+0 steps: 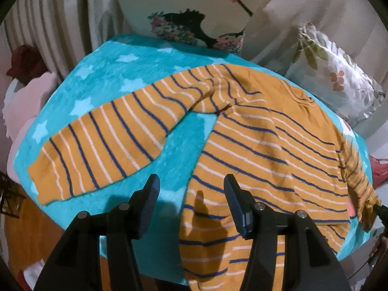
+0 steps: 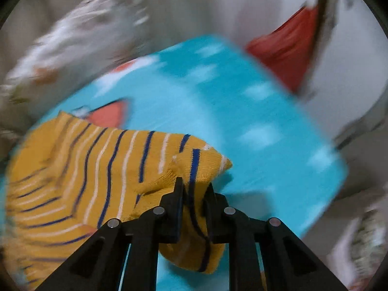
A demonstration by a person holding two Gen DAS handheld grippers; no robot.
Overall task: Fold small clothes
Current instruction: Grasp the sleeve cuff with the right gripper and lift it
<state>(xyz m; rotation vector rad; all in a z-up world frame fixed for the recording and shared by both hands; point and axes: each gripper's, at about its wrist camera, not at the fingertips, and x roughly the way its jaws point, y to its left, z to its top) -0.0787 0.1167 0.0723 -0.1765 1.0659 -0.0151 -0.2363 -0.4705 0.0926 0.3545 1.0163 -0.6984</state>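
The striped sweater point(image 1: 254, 145) lies spread on the turquoise blanket point(image 1: 116, 72) ahead of the left gripper point(image 1: 191, 184), whose jaws gape empty; the right gripper point(image 2: 192, 189) pinches a sleeve cuff point(image 2: 201, 165)

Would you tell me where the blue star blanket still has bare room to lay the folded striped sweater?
Bare blue star blanket lies above the outstretched sleeve, and a wedge lies between it and the striped sweater's body, under the open left gripper. The right gripper pinches the other sleeve; blanket beyond it is free.
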